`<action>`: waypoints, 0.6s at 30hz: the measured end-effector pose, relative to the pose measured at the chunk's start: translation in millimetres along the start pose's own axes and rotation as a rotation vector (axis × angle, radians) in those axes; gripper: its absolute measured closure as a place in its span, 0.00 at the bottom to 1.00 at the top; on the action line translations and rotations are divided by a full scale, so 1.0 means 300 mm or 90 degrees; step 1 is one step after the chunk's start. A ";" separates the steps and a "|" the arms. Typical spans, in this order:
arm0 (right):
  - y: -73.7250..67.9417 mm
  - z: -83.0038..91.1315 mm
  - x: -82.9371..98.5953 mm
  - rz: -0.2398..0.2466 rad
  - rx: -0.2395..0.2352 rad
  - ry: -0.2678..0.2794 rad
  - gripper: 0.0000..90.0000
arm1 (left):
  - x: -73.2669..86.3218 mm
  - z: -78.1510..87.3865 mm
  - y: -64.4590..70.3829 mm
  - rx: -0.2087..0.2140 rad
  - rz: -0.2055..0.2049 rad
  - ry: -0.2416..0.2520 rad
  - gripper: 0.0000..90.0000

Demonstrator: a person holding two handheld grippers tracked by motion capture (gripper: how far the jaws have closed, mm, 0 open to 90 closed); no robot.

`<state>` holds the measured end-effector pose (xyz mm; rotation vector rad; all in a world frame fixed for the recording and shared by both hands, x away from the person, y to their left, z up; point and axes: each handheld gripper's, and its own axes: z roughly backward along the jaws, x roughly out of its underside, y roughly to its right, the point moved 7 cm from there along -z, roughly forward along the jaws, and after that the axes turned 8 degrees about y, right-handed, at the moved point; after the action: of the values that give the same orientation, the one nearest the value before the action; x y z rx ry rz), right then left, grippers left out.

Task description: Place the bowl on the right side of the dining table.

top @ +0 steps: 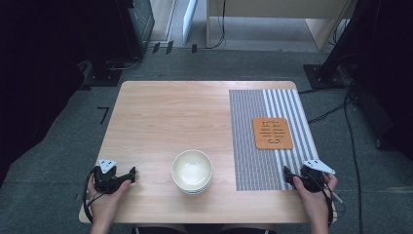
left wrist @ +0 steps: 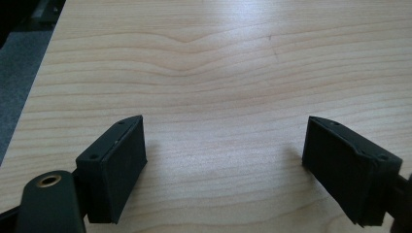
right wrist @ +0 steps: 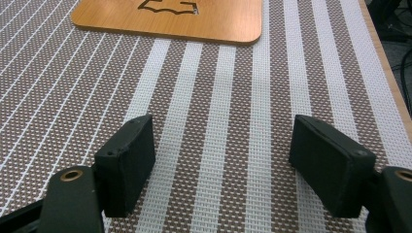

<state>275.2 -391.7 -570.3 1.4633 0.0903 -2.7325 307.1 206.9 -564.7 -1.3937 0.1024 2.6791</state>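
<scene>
Wooden table [top: 160,112], bowl stack [top: 192,170] midway between released left hand-held gripper [top: 130,174] and released right hand-held gripper [top: 288,176].

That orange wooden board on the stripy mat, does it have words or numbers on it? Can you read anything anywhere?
No readable text anywhere.
Wooden trivet on the striped placemat: cut-out line shapes, a pattern or sign, too small to read.
Bowl, table: no words or labels.

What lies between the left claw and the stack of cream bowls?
Bare light wooden tabletop, seen in the high view, separates the left claw from the stacked cream bowls.
</scene>
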 end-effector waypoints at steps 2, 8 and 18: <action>0.000 0.000 0.000 0.000 0.000 0.000 0.27 | -0.003 0.003 0.001 0.000 0.007 -0.003 0.17; 0.000 0.000 0.000 0.000 0.000 0.000 0.27 | -0.042 0.022 0.027 0.013 0.013 0.019 0.17; 0.000 0.000 0.000 0.000 0.000 0.000 0.27 | -0.132 0.078 0.085 0.053 0.016 0.063 0.17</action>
<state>275.3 -391.7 -570.4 1.4627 0.0896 -2.7322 307.3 181.5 -518.7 -1.5076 0.2400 2.5931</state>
